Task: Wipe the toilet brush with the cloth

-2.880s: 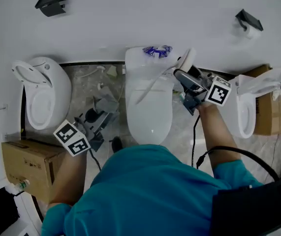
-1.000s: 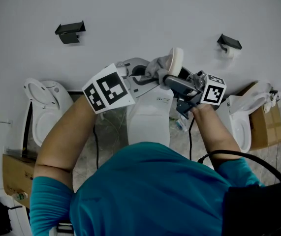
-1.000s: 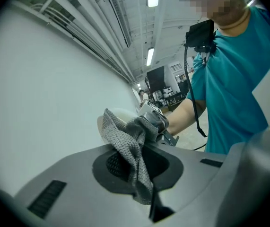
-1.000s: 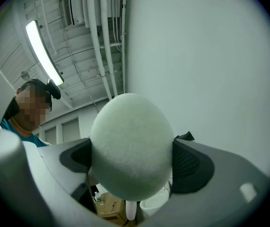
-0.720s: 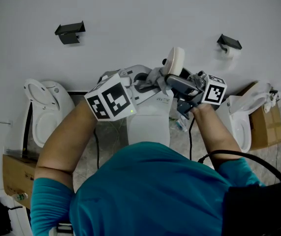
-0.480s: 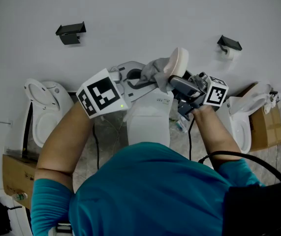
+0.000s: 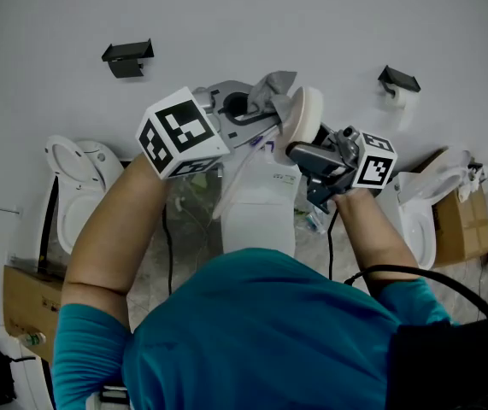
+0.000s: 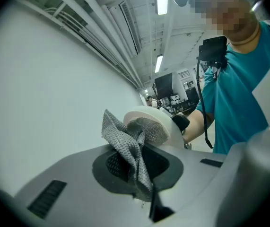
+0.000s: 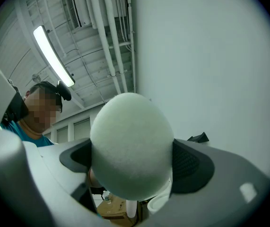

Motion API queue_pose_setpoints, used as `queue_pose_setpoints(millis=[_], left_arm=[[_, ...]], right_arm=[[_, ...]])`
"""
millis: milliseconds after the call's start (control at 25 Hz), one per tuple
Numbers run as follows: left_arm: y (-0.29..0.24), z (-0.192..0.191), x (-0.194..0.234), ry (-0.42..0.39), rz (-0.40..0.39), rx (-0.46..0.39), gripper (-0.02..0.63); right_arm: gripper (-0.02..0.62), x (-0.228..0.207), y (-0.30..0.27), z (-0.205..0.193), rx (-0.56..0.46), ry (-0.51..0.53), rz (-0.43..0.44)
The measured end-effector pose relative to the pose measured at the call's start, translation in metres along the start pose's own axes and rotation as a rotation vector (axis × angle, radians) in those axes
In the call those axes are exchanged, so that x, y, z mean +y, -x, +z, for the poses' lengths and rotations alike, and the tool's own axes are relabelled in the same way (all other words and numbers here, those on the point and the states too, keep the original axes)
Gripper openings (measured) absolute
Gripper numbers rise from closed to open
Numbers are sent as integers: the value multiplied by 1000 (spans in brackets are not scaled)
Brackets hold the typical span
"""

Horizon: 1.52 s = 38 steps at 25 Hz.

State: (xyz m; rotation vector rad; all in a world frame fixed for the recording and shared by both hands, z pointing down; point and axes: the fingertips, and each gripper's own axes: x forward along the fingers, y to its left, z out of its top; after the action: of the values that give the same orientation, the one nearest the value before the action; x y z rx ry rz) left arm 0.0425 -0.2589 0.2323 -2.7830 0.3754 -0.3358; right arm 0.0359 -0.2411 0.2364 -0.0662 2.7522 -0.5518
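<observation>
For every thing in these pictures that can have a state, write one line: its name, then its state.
Left gripper: shut on cloth.
Right gripper: shut on toilet brush.
Cloth: bunched, draped against brush head.
Toilet brush: raised, head clamped between jaws.
Left toilet: lid raised.

Grey woven cloth (image 8: 125, 143), white brush head (image 9: 130, 145), teal shirt (image 7: 261, 331)

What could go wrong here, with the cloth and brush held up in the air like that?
The cloth is only pinched by a narrow fold in the left hand-held gripper; rubbing could pull it free. The right hand-held gripper clamps the brush by its round, soft-looking head, so it might slip out and fall toward the toilet below.
</observation>
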Motion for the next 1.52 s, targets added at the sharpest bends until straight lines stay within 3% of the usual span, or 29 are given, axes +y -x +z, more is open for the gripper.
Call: queue_pose_setpoints(millis=[480, 1040, 1520], left_arm=[[7, -5, -8, -86, 21, 48, 35], [17, -20, -25, -177, -7, 132, 35], [21, -25, -29, -123, -15, 106, 35]], right_arm=[[483, -4, 3, 6, -20, -14, -35], [483, -9, 7, 9, -58, -27, -70], [483, -9, 7, 12, -60, -6, -80]])
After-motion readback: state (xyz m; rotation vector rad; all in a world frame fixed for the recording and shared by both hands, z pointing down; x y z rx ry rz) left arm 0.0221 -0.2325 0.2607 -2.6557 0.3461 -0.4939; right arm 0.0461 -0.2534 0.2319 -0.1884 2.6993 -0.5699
